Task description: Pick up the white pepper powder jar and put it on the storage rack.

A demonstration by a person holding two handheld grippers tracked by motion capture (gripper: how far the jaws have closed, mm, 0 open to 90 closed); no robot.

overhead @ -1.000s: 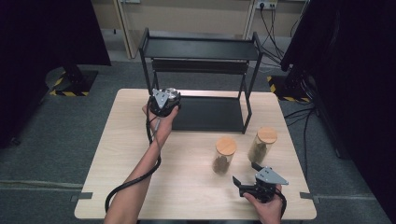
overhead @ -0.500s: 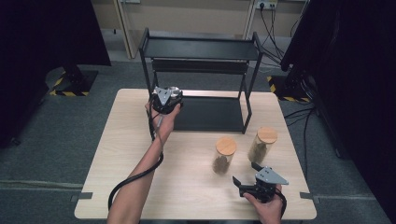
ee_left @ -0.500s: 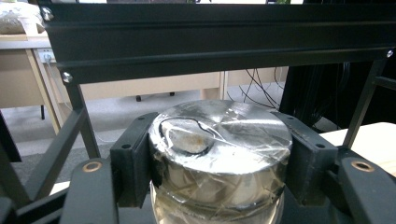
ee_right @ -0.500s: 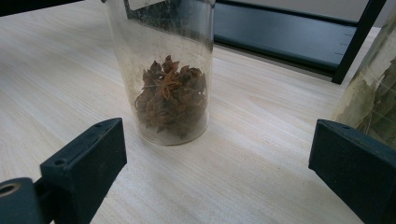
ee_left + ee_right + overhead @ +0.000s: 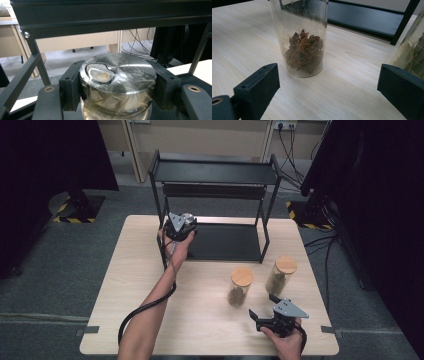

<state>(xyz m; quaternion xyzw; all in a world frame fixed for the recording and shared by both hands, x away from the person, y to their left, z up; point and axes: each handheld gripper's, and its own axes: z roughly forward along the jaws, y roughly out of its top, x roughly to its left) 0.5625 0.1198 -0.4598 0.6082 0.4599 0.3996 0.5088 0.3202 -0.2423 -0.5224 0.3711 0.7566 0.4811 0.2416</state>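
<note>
My left gripper [image 5: 117, 87] is clamped on the steel-lidded jar [image 5: 117, 82], level at the black rack's [image 5: 215, 175] lower shelf, ready for shelving. My right gripper [image 5: 327, 100] waits apart, facing the star-anise jar [image 5: 303, 40] in front of that rack.

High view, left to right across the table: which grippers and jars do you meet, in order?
left gripper shut on a metal-lidded jar at the rack's left end → jar of star anise with a wooden lid → right gripper, jaws open → second wooden-lidded jar.
</note>
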